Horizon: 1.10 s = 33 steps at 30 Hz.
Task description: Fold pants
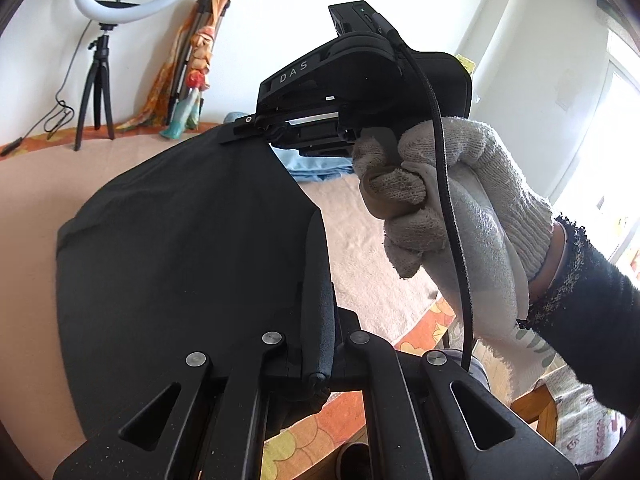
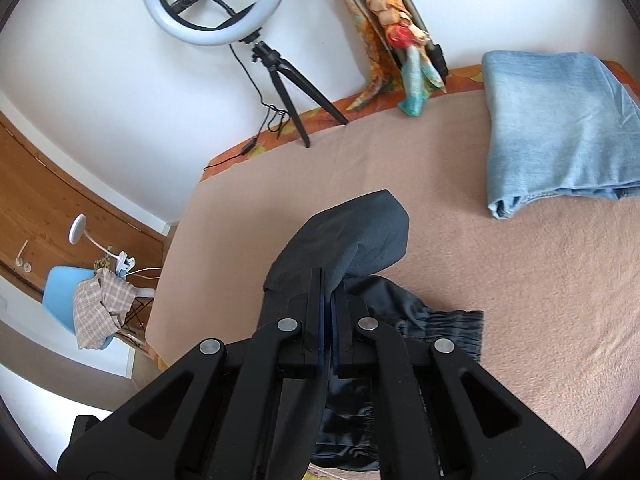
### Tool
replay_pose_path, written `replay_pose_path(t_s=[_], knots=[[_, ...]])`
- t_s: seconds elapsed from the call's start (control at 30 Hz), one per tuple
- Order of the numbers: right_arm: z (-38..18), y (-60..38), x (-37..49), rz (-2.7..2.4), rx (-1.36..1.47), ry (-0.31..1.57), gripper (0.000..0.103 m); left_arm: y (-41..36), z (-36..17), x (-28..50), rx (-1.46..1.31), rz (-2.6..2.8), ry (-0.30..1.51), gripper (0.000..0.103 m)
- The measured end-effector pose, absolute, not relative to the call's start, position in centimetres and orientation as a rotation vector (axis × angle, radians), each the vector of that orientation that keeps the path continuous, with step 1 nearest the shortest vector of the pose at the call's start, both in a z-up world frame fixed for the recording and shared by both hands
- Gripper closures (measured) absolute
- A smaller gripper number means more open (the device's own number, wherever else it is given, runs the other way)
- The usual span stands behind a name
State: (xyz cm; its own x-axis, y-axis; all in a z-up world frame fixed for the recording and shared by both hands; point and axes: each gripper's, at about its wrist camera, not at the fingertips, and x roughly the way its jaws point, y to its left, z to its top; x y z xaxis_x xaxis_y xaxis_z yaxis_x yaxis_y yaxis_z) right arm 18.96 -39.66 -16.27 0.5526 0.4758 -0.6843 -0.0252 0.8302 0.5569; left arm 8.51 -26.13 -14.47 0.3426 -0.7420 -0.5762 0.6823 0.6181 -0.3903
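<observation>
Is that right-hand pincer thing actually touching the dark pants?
Touching. In the right wrist view the right gripper has its jaws shut on a fold of the dark pants, lifting it above the beige blanket.

A: In the left wrist view the black pants (image 1: 180, 240) drape over the left gripper (image 1: 316, 352), so its left finger is covered and the grip point cannot be seen.

B: And the far gripper?

A: The right gripper (image 1: 244, 130) has its fingertips buried in the fabric's top edge. The gloved right hand (image 1: 448, 200) covers its handle.

B: In the right wrist view?

A: The elastic waistband (image 2: 440, 328) runs under the gripper body. The folded blue jeans (image 2: 560, 128) are cut off at the right edge.
</observation>
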Motion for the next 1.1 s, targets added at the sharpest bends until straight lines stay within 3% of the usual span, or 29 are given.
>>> replay_pose_path(t_s=[0.5, 0.7, 0.93, 1.1], knots=[[-23.5, -44.4, 20.2, 0.201, 0.53, 1.058, 0.1, -31.3, -18.2, 9.8, -0.023, -0.951, 0.905, 0.099], [-24.6, -44.2, 20.5, 0.191, 0.522, 1.067, 0.1, -31.6, -18.4, 8.3, 0.029, -0.984, 0.917, 0.087], [-24.5, -44.3, 20.1, 0.186, 0.509, 1.06, 0.1, -28.7, -16.9, 7.7, 0.005, -0.964, 0.9, 0.086], [-24.1, -44.4, 19.5, 0.171, 0.482, 1.055, 0.1, -25.7, -16.1, 7.3, 0.018, -0.949, 0.907, 0.069]])
